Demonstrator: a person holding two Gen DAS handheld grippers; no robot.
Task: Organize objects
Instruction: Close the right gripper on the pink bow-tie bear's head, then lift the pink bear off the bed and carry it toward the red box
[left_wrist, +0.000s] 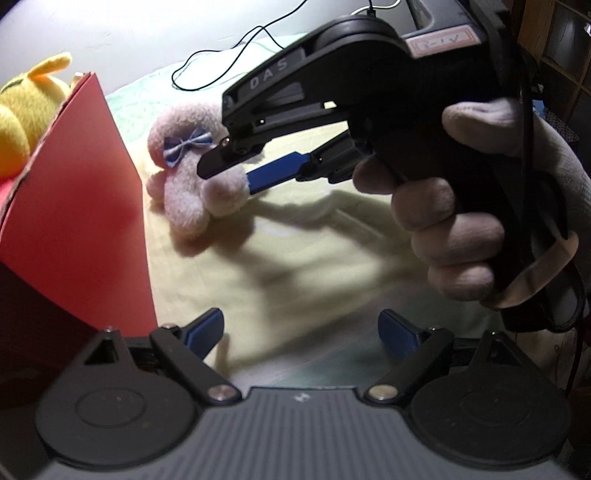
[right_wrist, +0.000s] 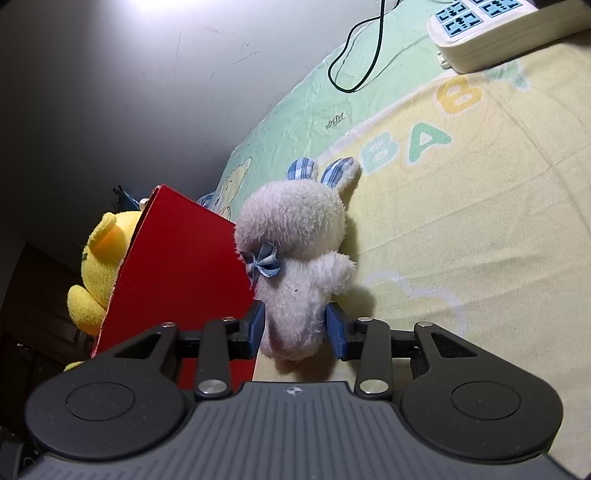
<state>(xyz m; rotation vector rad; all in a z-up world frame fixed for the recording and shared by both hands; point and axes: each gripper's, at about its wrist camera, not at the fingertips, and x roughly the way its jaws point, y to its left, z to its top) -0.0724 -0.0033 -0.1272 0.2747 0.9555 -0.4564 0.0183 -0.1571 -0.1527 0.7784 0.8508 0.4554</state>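
- Between the right gripper (right_wrist: 295, 326) fingers: fluffy pale pink plush rabbit (right_wrist: 303, 258), gripped at its lower body; red cardboard box (right_wrist: 177, 266) just left
- Beyond it: yellow blanket (right_wrist: 480, 221) lettered "BA"
- Left gripper (left_wrist: 301, 332): spread wide, holding nothing

The left gripper (left_wrist: 301, 334) had a ribbed grey housing flanked by two round black discs, with black linkage arms pinned by silver rivets and small screws, and blue pads (left_wrist: 207, 328) on its fingertips. The right gripper (right_wrist: 295, 326) was built alike: grey ribbed body bearing a small compass-like mark, black discs, silver rivets, blue pads (right_wrist: 337, 332). From the left wrist view its black side carried raised letters "DAS" and a pale pink-edged label with unreadable writing. A thin black cable ran down its handle, and a clear band looped round the grip. The right hand (left_wrist: 476, 206) wore a pale knitted glove.
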